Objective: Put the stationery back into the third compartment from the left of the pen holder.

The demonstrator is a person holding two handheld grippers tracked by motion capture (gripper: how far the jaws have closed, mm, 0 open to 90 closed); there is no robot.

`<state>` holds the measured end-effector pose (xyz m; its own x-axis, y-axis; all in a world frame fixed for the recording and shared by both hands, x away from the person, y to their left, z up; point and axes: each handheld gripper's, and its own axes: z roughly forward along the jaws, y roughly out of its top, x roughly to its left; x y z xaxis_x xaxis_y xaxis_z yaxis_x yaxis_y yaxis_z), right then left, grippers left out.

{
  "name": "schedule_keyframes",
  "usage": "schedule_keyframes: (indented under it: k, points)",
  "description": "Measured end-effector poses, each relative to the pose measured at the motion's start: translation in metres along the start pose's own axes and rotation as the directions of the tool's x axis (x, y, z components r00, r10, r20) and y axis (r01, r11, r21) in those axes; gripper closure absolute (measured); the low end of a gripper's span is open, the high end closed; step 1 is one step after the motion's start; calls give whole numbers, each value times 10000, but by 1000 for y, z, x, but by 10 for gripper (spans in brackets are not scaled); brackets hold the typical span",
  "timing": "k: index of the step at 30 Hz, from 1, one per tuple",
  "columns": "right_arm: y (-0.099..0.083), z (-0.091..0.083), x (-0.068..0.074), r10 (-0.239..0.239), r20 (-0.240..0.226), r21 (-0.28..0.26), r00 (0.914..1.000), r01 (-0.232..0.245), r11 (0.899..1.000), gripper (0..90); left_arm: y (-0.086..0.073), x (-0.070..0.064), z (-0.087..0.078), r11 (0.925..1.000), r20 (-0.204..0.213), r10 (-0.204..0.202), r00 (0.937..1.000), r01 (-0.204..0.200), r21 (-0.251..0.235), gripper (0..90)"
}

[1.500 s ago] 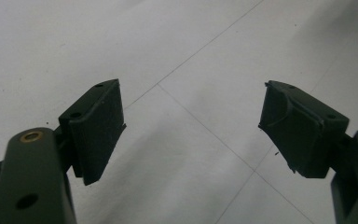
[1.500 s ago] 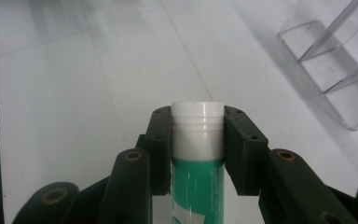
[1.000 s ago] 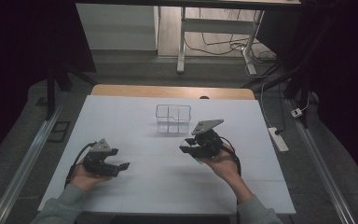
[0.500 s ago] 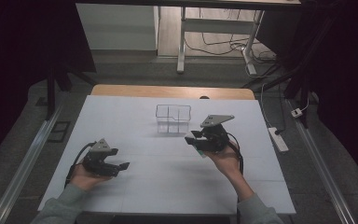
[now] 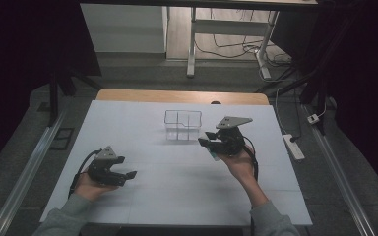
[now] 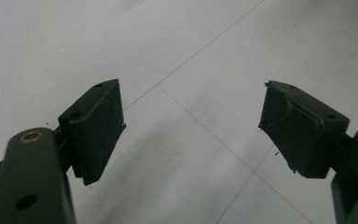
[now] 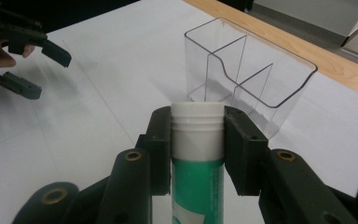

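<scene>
A clear plastic organizer [image 5: 183, 125] with several compartments stands on the white table [image 5: 177, 187] near its far middle; in the right gripper view the organizer [image 7: 247, 74] is just ahead of the jaws. My right gripper [image 5: 210, 145] is held above the table right of the organizer, shut on a green tube with a white cap [image 7: 197, 154]. The tube [image 5: 214, 153] shows faintly under the jaws from above. My left gripper [image 5: 127, 176] rests low at the front left, open, its fingers [image 6: 98, 126] wide apart over bare table. That left gripper [image 7: 37, 65] also appears in the right gripper view.
A wooden strip [image 5: 182, 96] edges the table's far side. Metal rails [image 5: 24, 172] run along both sides. A power strip [image 5: 294, 146] and cables lie on the floor at the right, desk legs [image 5: 192, 44] beyond.
My right gripper has risen and moved right and toward the organizer with the tube held. The left gripper has stayed in place.
</scene>
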<state>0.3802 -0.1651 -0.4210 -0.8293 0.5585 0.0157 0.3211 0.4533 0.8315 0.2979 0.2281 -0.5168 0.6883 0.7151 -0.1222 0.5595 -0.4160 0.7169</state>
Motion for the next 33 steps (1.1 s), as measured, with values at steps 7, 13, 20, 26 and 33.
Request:
schedule_keyframes:
  k: [7, 13, 20, 26, 33]
  points:
    - [10, 7, -3, 2, 132, -134, 9999, 0, 9999, 637, 0, 1, 0, 10000, 85, -21, 10000, 21, -30, 211]
    - [22, 9, -5, -12, 220, -363, 9998, 20, 9993, 637, 0, 1, -1, 10000, 103, 32, 9999, -32, -46, 211]
    - [32, 14, -11, 27, 320, -539, 9995, -10, 9985, 637, -1, 1, 0, 10000, 56, -68, 10000, 69, -37, 212]
    - [38, 18, -18, 122, 440, -632, 9990, -94, 9980, 637, -1, 2, 0, 10000, 64, -83, 9999, 83, -36, 211]
    - [44, 23, -24, 243, 572, -762, 9981, -199, 9969, 637, -1, 2, 0, 9999, 75, -106, 9999, 106, -72, 211]
